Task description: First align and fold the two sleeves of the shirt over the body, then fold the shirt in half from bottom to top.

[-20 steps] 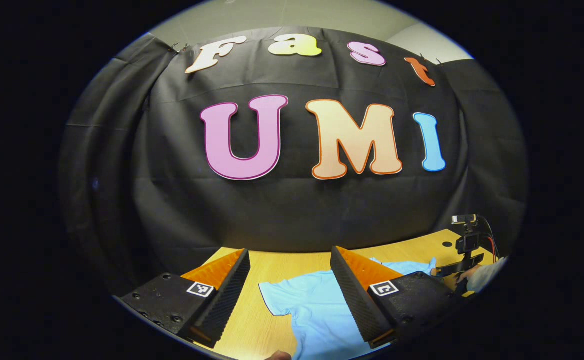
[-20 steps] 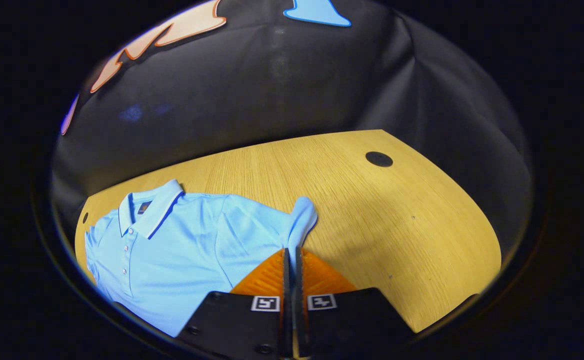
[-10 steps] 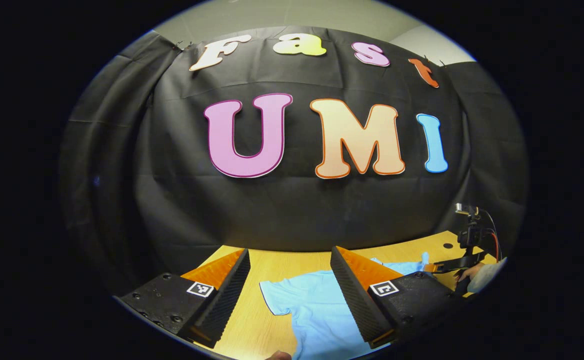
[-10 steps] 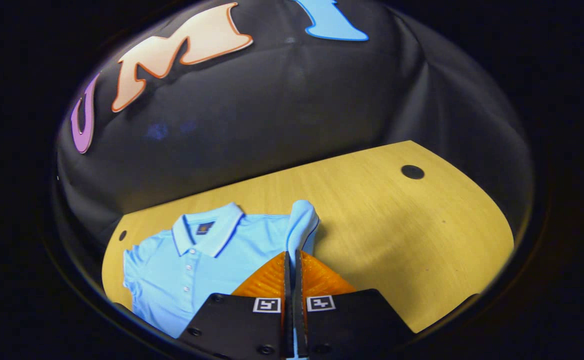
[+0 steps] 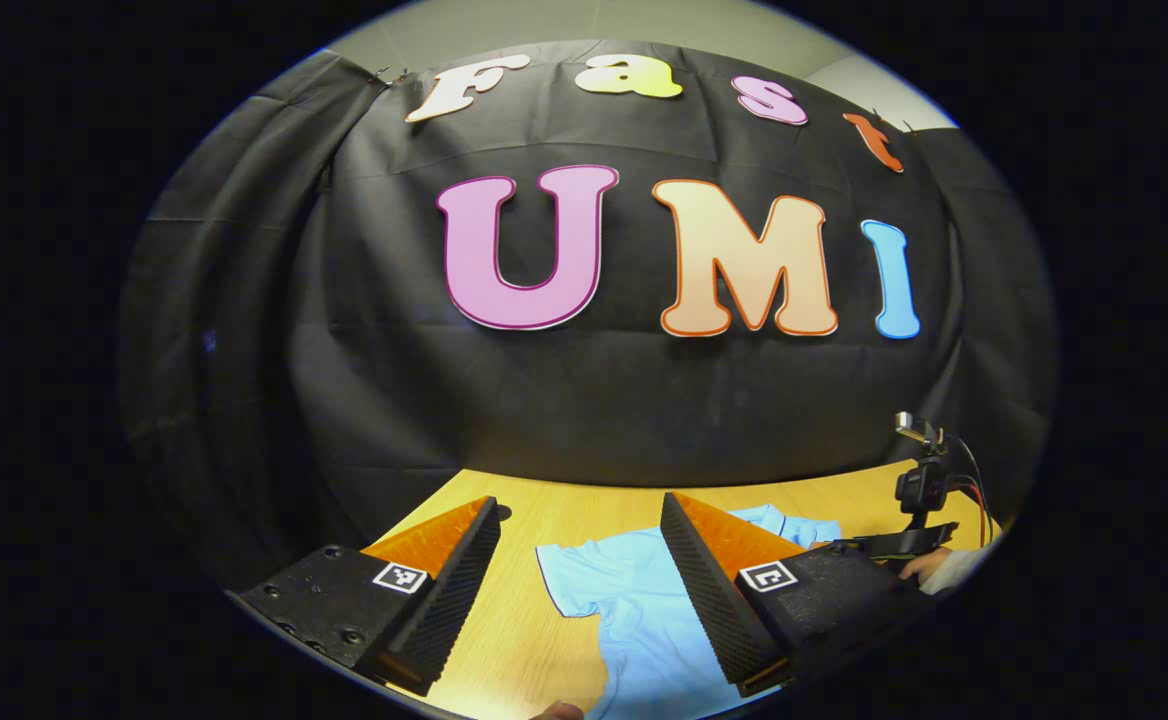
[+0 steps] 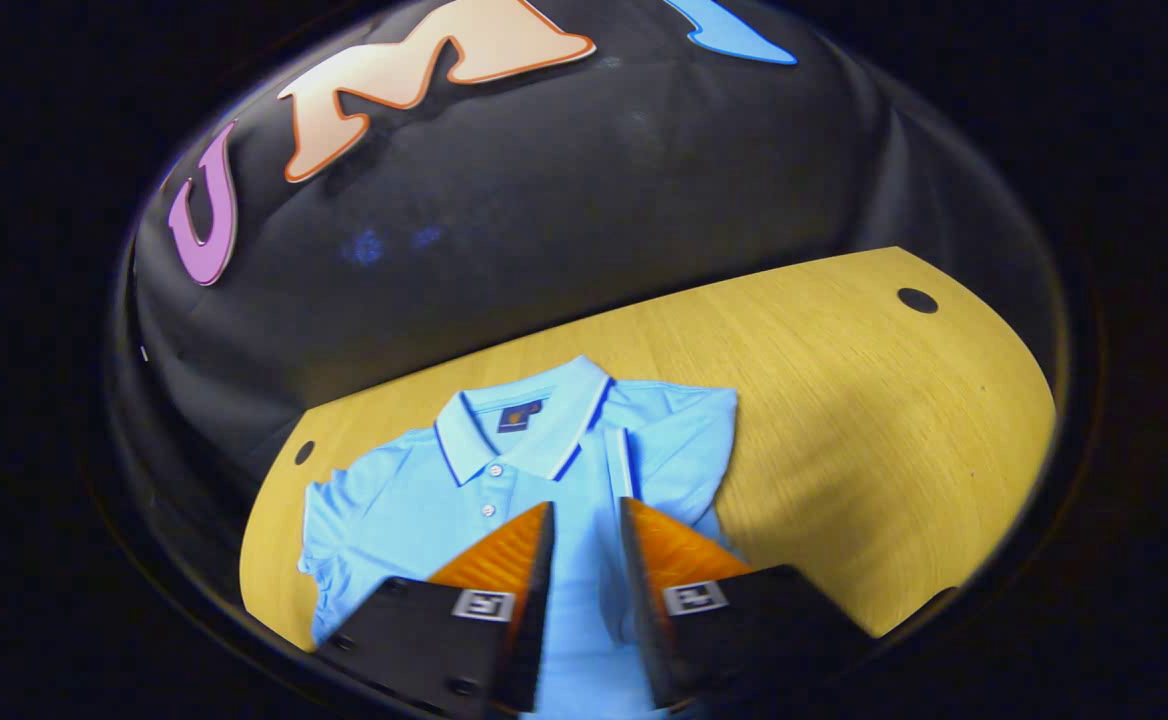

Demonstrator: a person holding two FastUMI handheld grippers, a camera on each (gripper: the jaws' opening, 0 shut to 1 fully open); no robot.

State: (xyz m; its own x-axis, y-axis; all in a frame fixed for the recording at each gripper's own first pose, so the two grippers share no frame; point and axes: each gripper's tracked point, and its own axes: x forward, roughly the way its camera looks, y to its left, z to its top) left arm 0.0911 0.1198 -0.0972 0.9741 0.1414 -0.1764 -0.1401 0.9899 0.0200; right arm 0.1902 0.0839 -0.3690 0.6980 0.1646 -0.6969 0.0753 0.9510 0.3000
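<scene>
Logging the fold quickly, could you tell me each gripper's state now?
Left gripper: open, holding nothing.
Right gripper: open above the light blue polo shirt, holding nothing.

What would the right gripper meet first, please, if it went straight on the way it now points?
Most likely the light blue shirt: the open right gripper points down at its chest, just below the collar. How far above the cloth it hovers is unclear.

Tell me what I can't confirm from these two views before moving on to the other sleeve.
- Shirt hem: cut off at the bottom edge in the right gripper view, behind the right gripper.
- Collar tag: too small to read.
- Folded sleeve in the left gripper view: partly behind the left gripper.
</scene>
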